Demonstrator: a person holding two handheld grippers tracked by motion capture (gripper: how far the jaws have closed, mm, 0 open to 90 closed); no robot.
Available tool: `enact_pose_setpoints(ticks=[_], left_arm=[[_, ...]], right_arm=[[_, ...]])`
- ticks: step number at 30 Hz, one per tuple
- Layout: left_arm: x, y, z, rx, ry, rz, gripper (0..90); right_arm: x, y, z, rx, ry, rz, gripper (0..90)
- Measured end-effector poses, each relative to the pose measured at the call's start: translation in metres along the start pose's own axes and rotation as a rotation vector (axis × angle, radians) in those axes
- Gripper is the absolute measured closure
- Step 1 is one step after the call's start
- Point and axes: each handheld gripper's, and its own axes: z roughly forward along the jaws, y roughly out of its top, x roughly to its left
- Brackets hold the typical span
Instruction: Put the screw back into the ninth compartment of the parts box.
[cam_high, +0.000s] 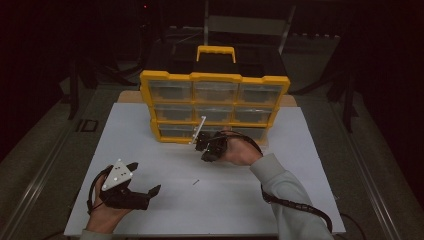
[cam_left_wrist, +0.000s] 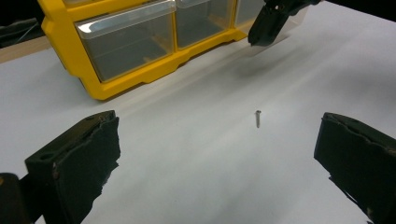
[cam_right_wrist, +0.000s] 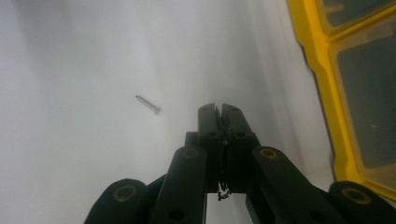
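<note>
A small metal screw (cam_high: 196, 182) lies loose on the white table board (cam_high: 300, 200), between my two grippers. My left gripper (cam_high: 146, 177) rests low at the front left with its jaws wide open; the screw (cam_left_wrist: 258, 118) lies ahead of them, slightly right of centre. My right gripper (cam_high: 206, 156) hovers just in front of the yellow organizer's (cam_high: 215, 78) bottom row of clear drawers. Its jaws are shut (cam_right_wrist: 218, 108) with nothing seen between them. In the right gripper view the screw (cam_right_wrist: 148, 104) lies on the board left of the tips.
The yellow organizer (cam_left_wrist: 74, 70) with several clear drawers stands upright at the board's far middle, a yellow handle (cam_high: 215, 50) on top. In the right gripper view its frame (cam_right_wrist: 322, 88) runs close along the right. The right gripper (cam_left_wrist: 271, 23) shows far off. Dark surroundings beyond the board.
</note>
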Motion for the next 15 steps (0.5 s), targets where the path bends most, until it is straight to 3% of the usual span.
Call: enact_pose_setpoints(ticks=[15], left_arm=[[0.0, 0.0, 0.0, -0.001, -0.001, 0.0, 0.9]], right_arm=[[-0.01, -0.006, -0.012, -0.003, -0.017, 0.024, 87.7]])
